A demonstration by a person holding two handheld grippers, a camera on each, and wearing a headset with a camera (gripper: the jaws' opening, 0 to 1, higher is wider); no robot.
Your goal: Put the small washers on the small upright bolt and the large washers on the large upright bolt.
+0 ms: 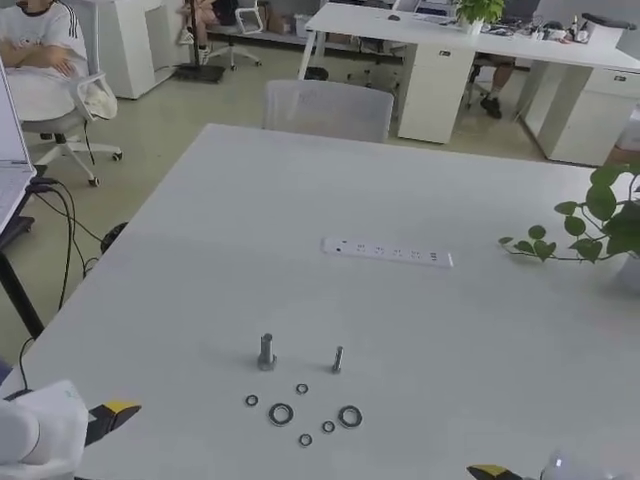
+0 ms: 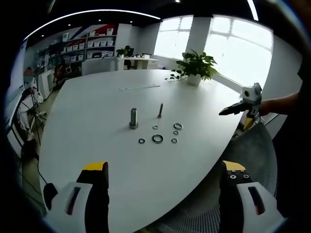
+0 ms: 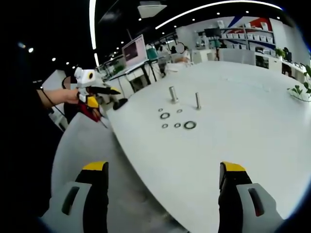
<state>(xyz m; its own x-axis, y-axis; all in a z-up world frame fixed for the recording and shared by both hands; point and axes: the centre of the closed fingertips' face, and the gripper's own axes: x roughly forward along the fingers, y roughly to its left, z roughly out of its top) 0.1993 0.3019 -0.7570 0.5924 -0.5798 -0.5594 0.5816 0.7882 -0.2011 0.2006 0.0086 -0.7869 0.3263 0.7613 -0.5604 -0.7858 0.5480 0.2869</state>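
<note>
Two bolts stand upright on the white table (image 1: 420, 330): the large bolt (image 1: 266, 352) (image 2: 133, 118) (image 3: 172, 93) on the left, the small bolt (image 1: 337, 360) (image 2: 160, 110) (image 3: 198, 100) on the right. In front of them lie loose washers: two large washers (image 1: 281, 414) (image 1: 349, 416) (image 2: 157, 139) (image 3: 190, 124) and several small washers (image 1: 302, 389) (image 2: 141, 141) (image 3: 177, 125). My left gripper (image 1: 112, 413) (image 2: 164, 167) is open and empty off the table's near left corner. My right gripper (image 1: 492, 471) (image 3: 164, 167) is open and empty at the near right edge. Both are well short of the washers.
A white power strip (image 1: 388, 252) lies mid-table beyond the bolts. A potted plant (image 1: 600, 220) hangs over the right edge. A grey chair (image 1: 328, 108) stands at the far side. A laptop (image 1: 10, 150) and cables sit left, near a seated person (image 1: 40, 50).
</note>
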